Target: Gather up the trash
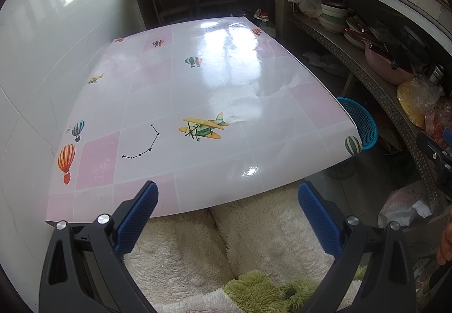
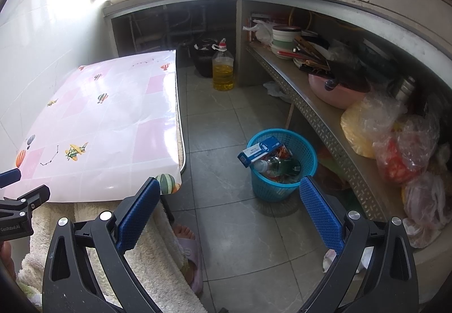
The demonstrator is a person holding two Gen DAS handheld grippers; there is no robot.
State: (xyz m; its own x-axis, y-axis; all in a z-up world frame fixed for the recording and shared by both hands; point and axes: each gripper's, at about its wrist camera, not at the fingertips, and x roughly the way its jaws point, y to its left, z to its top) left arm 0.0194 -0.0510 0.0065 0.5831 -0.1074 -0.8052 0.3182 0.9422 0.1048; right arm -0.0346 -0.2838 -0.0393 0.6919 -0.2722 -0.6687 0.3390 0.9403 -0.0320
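Observation:
A blue mesh waste basket [image 2: 282, 166] stands on the floor right of the table; it holds a blue-and-white carton [image 2: 261, 150], a plastic bottle [image 2: 272, 165] and wrappers. In the left wrist view only the basket's rim [image 1: 360, 121] peeks past the table corner. My left gripper [image 1: 227, 197] hovers open over the table's near edge, nothing between its blue fingers. My right gripper [image 2: 230, 194] is open and empty above the floor, with the basket just beyond its right finger. The table [image 1: 197, 92] has a glossy pink-and-white cover printed with planes and balloons.
A person's fluffy white garment [image 1: 226, 242] and slippered foot [image 2: 189, 245] sit below the table edge. A low metal shelf [image 2: 319, 115] on the right holds bowls, a pink basin and plastic bags. An oil bottle [image 2: 223, 67] stands on the tiled floor by the counter. White tiled wall lies left.

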